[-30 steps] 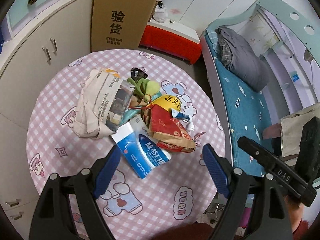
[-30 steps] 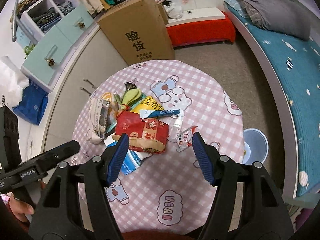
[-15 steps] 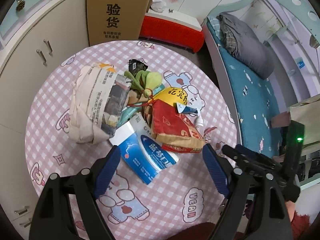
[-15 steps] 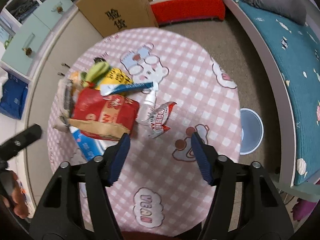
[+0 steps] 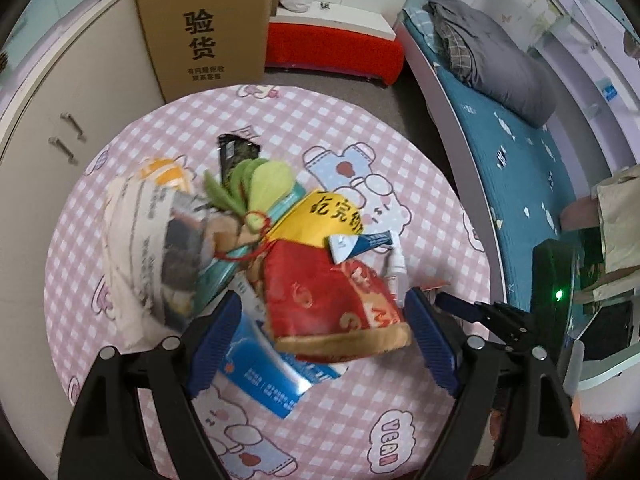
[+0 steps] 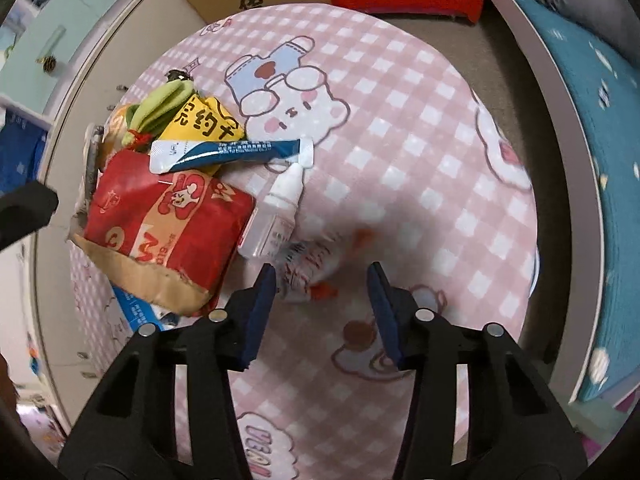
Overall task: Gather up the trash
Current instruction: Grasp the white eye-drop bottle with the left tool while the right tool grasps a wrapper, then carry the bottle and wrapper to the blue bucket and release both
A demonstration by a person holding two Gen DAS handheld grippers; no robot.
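On the round checkered desk (image 6: 420,128), the right hand-held gripper (image 6: 322,280) is closing around a crinkled wrapper (image 6: 308,266); the left hand-held gripper (image 5: 324,320) gapes wide over a red paper bag (image 5: 332,300).

Crumpled wrapper (image 6: 308,268) lies on table beside red bag (image 6: 160,224).

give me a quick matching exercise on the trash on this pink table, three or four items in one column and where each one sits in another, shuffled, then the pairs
Items
1. blue and white tube
2. small white dropper bottle
3. crumpled red and white wrapper
4. blue and white box

Places
A. between the fingers of the right gripper, whose jaws are closing
B. partly under the red paper bag
C. resting across the yellow pouch
D. beside the red paper bag, cap pointing toward the tube

Pairs: 1-C, 2-D, 3-A, 4-B
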